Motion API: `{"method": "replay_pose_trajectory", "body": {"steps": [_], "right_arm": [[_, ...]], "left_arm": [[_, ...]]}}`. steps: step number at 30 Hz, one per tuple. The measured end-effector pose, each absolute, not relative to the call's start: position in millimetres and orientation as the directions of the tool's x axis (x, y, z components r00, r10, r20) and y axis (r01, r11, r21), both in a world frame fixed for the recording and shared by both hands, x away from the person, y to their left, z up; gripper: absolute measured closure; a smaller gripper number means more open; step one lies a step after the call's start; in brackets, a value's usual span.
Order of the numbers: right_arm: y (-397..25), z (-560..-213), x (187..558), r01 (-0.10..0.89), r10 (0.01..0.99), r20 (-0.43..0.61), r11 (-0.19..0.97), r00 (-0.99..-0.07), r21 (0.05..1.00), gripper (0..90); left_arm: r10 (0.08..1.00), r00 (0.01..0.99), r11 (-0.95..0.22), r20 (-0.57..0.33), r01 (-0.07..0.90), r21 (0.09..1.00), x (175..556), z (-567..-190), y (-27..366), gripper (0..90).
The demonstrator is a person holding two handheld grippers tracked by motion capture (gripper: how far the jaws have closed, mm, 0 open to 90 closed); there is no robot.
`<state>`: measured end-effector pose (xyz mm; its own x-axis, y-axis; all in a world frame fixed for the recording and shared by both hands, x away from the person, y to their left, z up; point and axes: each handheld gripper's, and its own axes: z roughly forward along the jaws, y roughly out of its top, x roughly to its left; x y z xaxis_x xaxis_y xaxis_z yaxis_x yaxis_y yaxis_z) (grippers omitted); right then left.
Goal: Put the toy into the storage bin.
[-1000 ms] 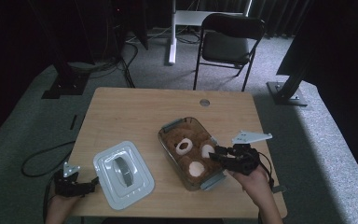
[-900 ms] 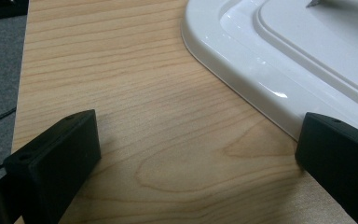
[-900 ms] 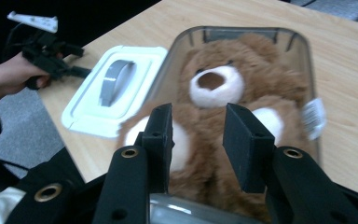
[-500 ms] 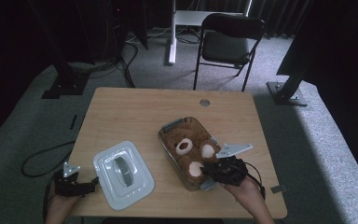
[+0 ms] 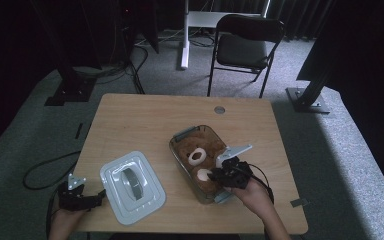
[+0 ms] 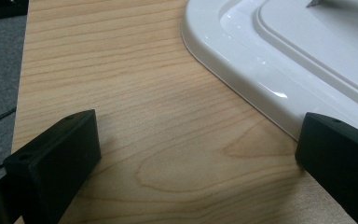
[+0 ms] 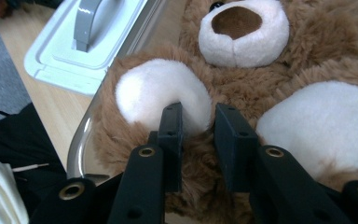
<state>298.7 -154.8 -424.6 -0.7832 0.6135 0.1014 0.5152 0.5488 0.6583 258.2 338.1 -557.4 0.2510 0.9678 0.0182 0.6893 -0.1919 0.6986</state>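
Two hand-held grippers: right (image 7: 196,121) pinching teddy bear (image 7: 261,70) foot inside dish (image 5: 180,137), left (image 6: 191,149) open beside lid (image 6: 279,60) edge

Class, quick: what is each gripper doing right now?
Left gripper: open, holding nothing, beside the white lid.
Right gripper: shut on the teddy bear's foot.

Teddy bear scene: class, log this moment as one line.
right hand-held gripper: pinching teddy bear foot | bear: in glass dish | left hand-held gripper: open beside lid
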Motion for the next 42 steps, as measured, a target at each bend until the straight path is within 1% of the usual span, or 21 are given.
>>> {"method": "replay_pose_trajectory", "body": {"steps": [4, 12, 17, 20, 23, 25, 29, 34, 36, 39, 42], "right_arm": [[-148.5, -425.9, 303.6, 0.511, 0.603, 0.087, 0.58, -0.793, 0.635, 75.8], [-132.9, -432.5, 318.8, 0.519, 0.561, 0.102, 0.661, -0.822, 0.542, 80.3], [-117.1, -443.0, 322.1, 0.513, 0.55, 0.061, 0.725, -0.833, 0.46, 82.4], [-115.0, -443.7, 322.0, 0.512, 0.55, 0.051, 0.734, -0.833, 0.446, 82.6], [-116.1, -443.9, 322.1, 0.518, 0.555, 0.06, 0.725, -0.829, 0.453, 82.4], [-119.2, -444.1, 321.9, 0.525, 0.563, 0.076, 0.701, -0.823, 0.482, 81.0], [-136.6, -436.2, 318.9, 0.539, 0.576, 0.132, 0.625, -0.807, 0.564, 71.2], [-154.0, -419.1, 312.1, 0.531, 0.593, 0.136, 0.566, -0.794, 0.63, 66.7], [-160.0, -412.5, 310.8, 0.528, 0.603, 0.139, 0.537, -0.786, 0.658, 63.5], [-167.9, -403.7, 310.3, 0.525, 0.616, 0.15, 0.49, -0.774, 0.696, 62.4], [-167.4, -398.6, 309.0, 0.518, 0.611, 0.151, 0.486, -0.777, 0.703, 62.4]], "left_arm": [[0.968, 0.251, -0.192, 0.019, 0.689, 0.699, 258.1, -557.4, 338.1, 0.5], [0.968, 0.252, -0.194, 0.02, 0.689, 0.699, 258.2, -557.4, 338.2, 0.5], [0.968, 0.252, -0.194, 0.02, 0.689, 0.699, 258.1, -557.4, 338.2, 0.6], [0.967, 0.252, -0.194, 0.02, 0.689, 0.699, 258.1, -557.4, 338.2, 0.5], [0.968, 0.252, -0.194, 0.02, 0.689, 0.698, 258.1, -557.4, 338.2, 0.5], [0.968, 0.252, -0.194, 0.02, 0.689, 0.699, 258.1, -557.4, 338.2, 0.5], [0.968, 0.252, -0.193, 0.019, 0.689, 0.699, 258.2, -557.4, 338.2, 0.5], [0.968, 0.252, -0.193, 0.019, 0.689, 0.699, 258.1, -557.4, 338.1, 0.6], [0.968, 0.252, -0.193, 0.019, 0.689, 0.699, 258.2, -557.4, 338.2, 0.6], [0.968, 0.252, -0.194, 0.02, 0.689, 0.699, 258.2, -557.4, 338.2, 0.5], [0.968, 0.252, -0.194, 0.02, 0.689, 0.699, 258.2, -557.4, 338.2, 0.6]]}}
